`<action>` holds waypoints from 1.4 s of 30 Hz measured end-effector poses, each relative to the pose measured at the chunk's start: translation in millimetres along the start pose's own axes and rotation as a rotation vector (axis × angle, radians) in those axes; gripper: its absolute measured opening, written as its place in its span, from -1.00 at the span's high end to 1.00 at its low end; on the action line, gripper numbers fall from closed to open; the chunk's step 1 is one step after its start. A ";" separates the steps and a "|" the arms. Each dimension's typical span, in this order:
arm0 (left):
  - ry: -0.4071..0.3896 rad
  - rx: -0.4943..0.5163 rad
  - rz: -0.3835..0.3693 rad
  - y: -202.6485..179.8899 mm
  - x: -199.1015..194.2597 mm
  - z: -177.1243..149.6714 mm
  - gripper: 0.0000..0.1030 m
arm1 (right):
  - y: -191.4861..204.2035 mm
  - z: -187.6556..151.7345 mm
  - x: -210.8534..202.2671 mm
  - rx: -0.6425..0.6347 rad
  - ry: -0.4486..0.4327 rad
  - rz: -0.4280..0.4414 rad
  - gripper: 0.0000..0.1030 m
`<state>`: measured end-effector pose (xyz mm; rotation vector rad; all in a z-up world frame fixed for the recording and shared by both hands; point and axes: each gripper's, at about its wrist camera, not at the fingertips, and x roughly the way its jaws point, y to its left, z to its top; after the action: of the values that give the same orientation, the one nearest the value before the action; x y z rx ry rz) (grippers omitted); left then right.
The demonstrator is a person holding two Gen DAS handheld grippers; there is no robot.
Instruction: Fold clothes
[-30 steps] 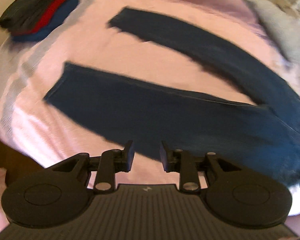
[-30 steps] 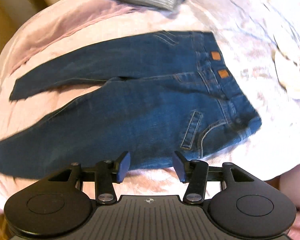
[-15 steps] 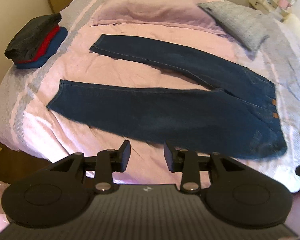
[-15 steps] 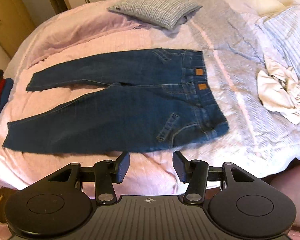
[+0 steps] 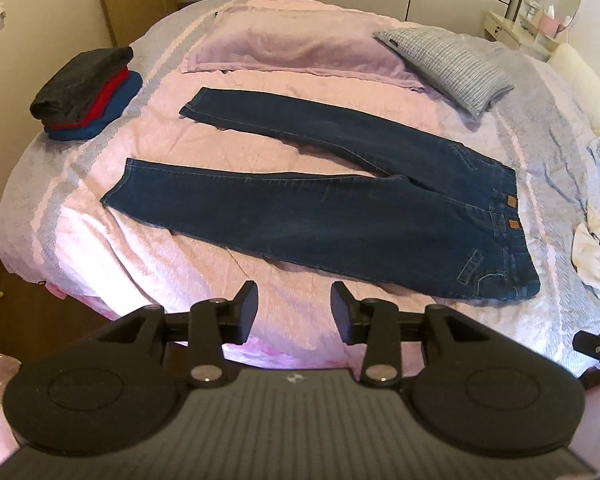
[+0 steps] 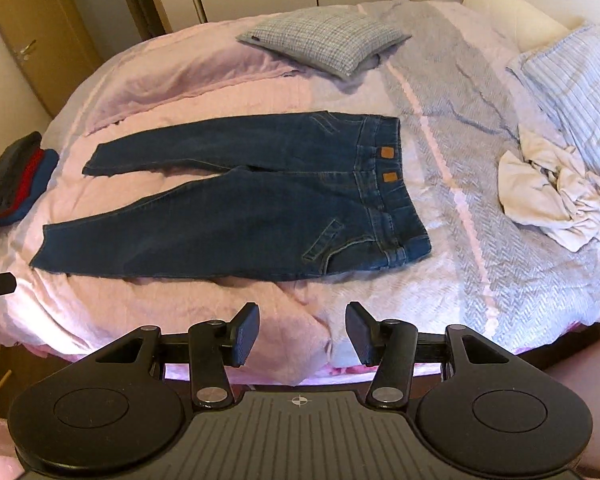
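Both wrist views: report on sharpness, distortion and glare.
Left wrist view: sharp, jeans seams crisp; fisheye bows the bed into a dome; dark vignette at corners. Right wrist view: also sharp, same barrel bend; bright washed-out glare on the pink cover along the near bed edge behind the open fingers.

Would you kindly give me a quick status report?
Both tongs, left and right, open, empty, off the bed. Jeans flat, legs spread, unfolded. Nothing on them.

My left tool [image 5: 293,309] and right tool [image 6: 302,329] are matte black: ribbed grey deck with a small crosshair mark, two round discs, silver pivot screws, flat rectangular pads [image 6: 247,334].
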<state>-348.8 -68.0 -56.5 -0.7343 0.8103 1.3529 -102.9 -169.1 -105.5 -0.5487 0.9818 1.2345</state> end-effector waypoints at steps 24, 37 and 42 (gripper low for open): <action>0.022 0.029 0.049 -8.9 -18.1 -28.8 0.27 | -0.5 -23.0 -3.7 -0.015 0.065 0.027 0.00; 0.036 0.004 0.062 0.2 -9.1 -30.3 0.27 | 5.5 -17.5 3.8 -0.042 0.076 0.027 0.00; 0.040 -0.002 0.063 2.2 0.4 -23.6 0.27 | 9.8 -8.7 14.4 -0.049 0.082 0.035 0.00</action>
<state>-352.7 -87.4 -69.5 -0.7451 0.8699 1.3995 -114.7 -165.8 -120.7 -0.6269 1.0358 1.2777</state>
